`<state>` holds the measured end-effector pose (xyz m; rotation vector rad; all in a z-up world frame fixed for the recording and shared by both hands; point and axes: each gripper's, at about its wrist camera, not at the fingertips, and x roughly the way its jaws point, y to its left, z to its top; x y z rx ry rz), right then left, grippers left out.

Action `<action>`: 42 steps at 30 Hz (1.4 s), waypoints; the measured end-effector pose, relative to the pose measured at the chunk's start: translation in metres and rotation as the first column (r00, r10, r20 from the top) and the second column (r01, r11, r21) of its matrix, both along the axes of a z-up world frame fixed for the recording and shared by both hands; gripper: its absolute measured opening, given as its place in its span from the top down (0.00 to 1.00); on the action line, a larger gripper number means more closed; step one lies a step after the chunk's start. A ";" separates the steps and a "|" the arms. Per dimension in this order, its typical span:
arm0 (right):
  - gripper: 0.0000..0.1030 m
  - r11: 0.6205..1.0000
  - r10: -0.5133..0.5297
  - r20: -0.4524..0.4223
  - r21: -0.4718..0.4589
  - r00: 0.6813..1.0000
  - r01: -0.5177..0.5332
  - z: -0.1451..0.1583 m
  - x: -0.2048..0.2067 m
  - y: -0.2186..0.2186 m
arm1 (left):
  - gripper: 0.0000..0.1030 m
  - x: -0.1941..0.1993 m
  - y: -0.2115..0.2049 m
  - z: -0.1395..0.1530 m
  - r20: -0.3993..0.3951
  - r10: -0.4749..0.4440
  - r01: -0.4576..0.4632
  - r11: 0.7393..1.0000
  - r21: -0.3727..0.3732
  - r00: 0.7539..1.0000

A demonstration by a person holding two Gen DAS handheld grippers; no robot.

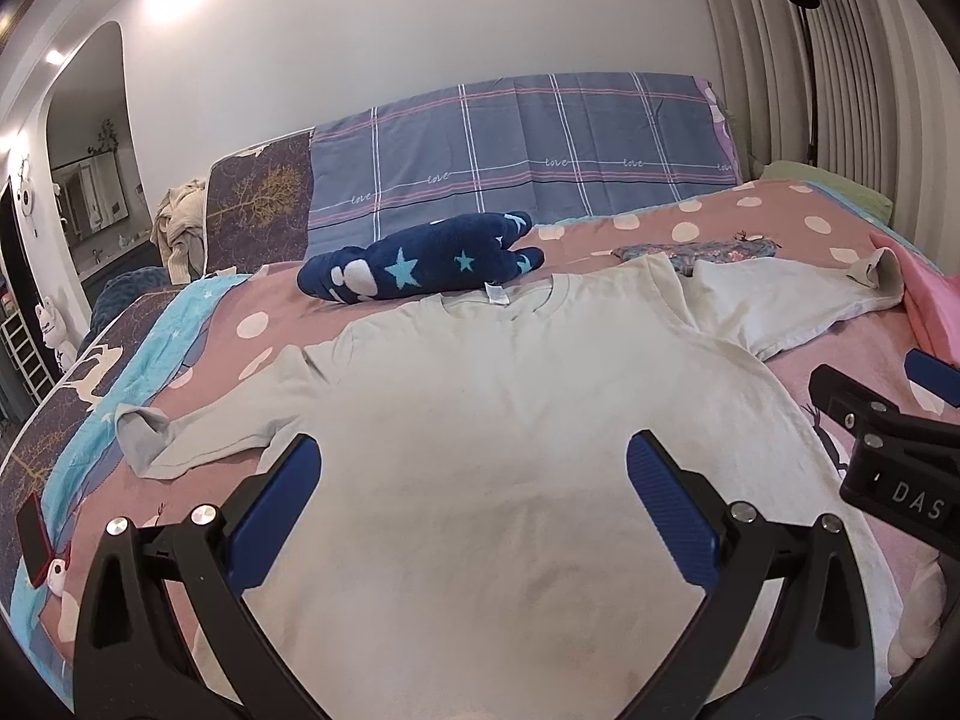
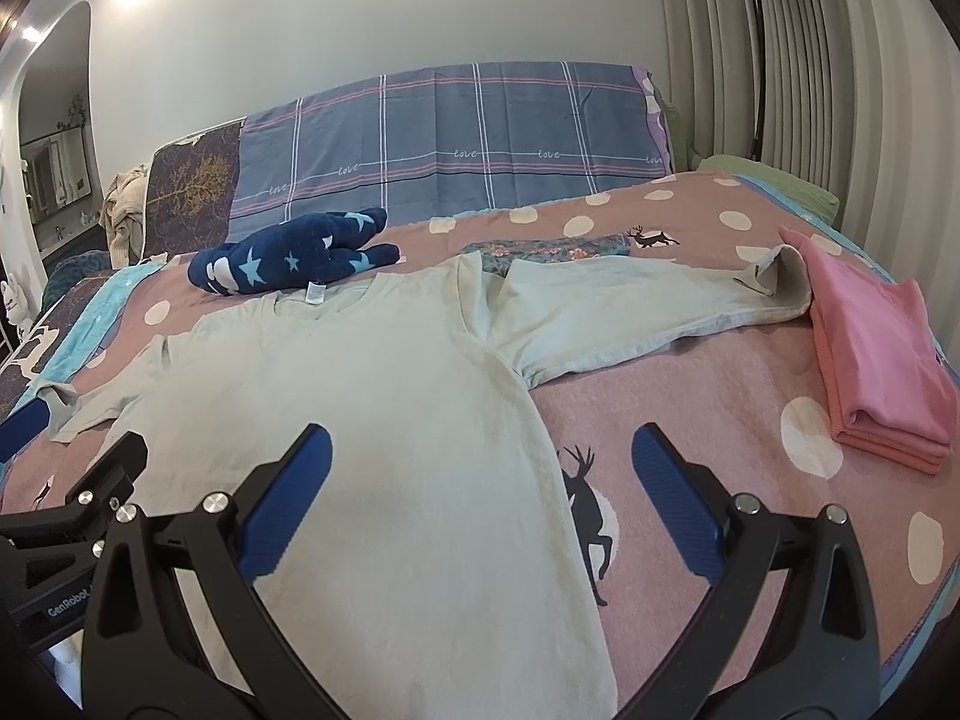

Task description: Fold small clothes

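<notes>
Hovering spread and empty: left gripper (image 1: 474,498) over shirt (image 1: 510,420) flat on bed (image 2: 690,396); right gripper (image 2: 480,498) straddling its side hem. Probably pre-fold; next, pinching a sleeve.

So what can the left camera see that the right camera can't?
Only the left wrist view shows the red phone at the bed's edge. Only the right wrist view shows the whole folded pink cloth and the deer print. Both show the pale shirt spread flat, the navy star garment, and the open left gripper and right gripper.
</notes>
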<state>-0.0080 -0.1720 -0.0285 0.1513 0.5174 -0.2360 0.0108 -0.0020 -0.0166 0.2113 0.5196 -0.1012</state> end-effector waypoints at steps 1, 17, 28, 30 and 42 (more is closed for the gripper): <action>0.02 1.000 0.001 -0.001 -0.001 1.000 -0.001 0.000 0.001 0.000 | 0.01 0.001 0.000 0.000 0.002 0.005 -0.005 1.000 -0.001 1.000; 0.02 1.000 -0.005 -0.005 -0.029 1.000 0.005 -0.002 0.009 0.006 | 0.01 0.004 0.007 -0.004 0.030 0.006 -0.005 0.999 -0.032 1.000; 0.02 0.998 0.004 -0.006 -0.055 1.000 -0.005 -0.004 0.011 0.011 | 0.01 0.009 0.012 -0.011 0.012 0.008 -0.007 0.999 -0.035 1.000; 0.02 0.998 0.004 -0.005 -0.057 1.000 -0.004 -0.003 0.011 0.013 | 0.01 0.010 0.014 -0.011 0.007 0.005 -0.005 0.999 -0.041 1.000; 0.06 0.995 0.040 -0.012 -0.094 0.999 -0.041 -0.003 0.021 0.025 | 0.01 0.020 0.030 -0.019 -0.041 -0.003 0.000 0.996 -0.085 0.999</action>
